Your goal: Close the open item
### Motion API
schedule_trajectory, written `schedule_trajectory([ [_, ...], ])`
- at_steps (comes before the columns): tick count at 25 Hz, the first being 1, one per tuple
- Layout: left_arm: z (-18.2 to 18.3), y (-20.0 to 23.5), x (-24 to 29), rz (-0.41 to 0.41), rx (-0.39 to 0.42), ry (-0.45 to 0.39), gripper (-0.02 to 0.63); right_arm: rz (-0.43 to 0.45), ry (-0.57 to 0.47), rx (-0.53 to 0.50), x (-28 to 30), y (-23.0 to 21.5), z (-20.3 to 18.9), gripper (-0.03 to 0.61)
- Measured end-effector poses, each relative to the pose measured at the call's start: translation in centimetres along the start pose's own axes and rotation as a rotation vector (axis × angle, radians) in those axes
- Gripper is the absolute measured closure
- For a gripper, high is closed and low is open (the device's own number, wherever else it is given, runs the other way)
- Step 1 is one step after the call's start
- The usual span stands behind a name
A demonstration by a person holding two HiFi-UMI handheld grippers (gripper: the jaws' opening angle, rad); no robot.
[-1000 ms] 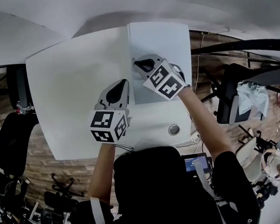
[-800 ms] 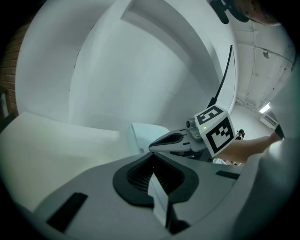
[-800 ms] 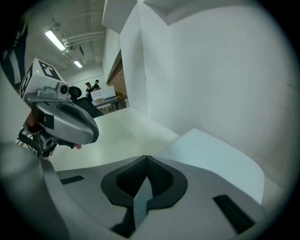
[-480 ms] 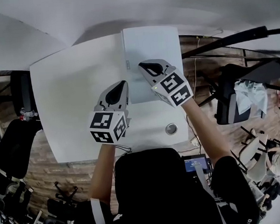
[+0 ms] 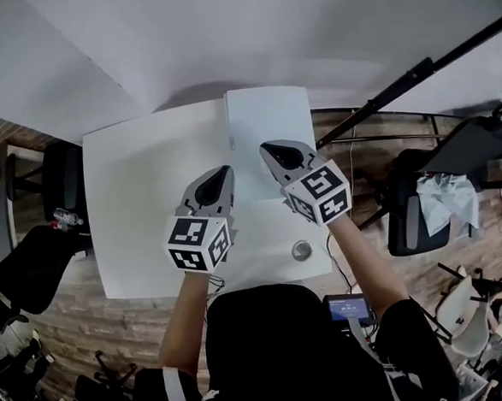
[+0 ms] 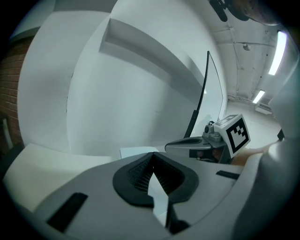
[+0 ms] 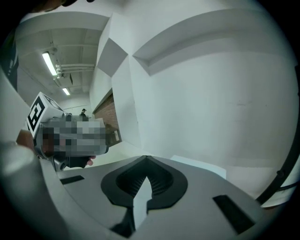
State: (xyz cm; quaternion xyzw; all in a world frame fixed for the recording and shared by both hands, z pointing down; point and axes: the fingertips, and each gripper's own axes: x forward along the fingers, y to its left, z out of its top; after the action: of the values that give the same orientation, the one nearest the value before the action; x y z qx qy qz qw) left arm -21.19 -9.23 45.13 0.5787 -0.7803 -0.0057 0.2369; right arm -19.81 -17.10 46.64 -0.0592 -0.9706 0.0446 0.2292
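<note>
A flat pale rectangular item point(image 5: 264, 139), like a shut laptop, lies on the far right part of the white table point(image 5: 140, 212); its lid looks down. My right gripper point(image 5: 270, 148) hovers over the item's near half, shut and holding nothing. To its left, over the item's near left corner, my left gripper point(image 5: 224, 170) is also shut and empty. In the left gripper view the item's point(image 6: 136, 151) edge shows just past the closed tips point(image 6: 151, 154), with the right gripper point(image 6: 206, 143) beside it. The right gripper view shows the item point(image 7: 199, 164) beyond its closed tips point(image 7: 145, 158).
A round cable grommet point(image 5: 302, 250) sits in the table near the front edge. A black pole point(image 5: 398, 91) slants past the table's right side. Black chairs stand at the left point(image 5: 28, 262) and right point(image 5: 406, 210). White walls rise behind the table.
Both grippers have drawn back toward the person, the right one from the item's middle to its near half. The head view has tilted, so the table sits lower in the frame.
</note>
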Motion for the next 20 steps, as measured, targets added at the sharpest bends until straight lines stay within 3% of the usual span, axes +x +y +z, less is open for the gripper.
schedule_trajectory([
  [20, 9.2, -5.6, -8.7, 0.026, 0.170, -0.236, 0.601, -0.052, -0.280, -0.062, -9.2, 5.6, 11.5, 0.541],
])
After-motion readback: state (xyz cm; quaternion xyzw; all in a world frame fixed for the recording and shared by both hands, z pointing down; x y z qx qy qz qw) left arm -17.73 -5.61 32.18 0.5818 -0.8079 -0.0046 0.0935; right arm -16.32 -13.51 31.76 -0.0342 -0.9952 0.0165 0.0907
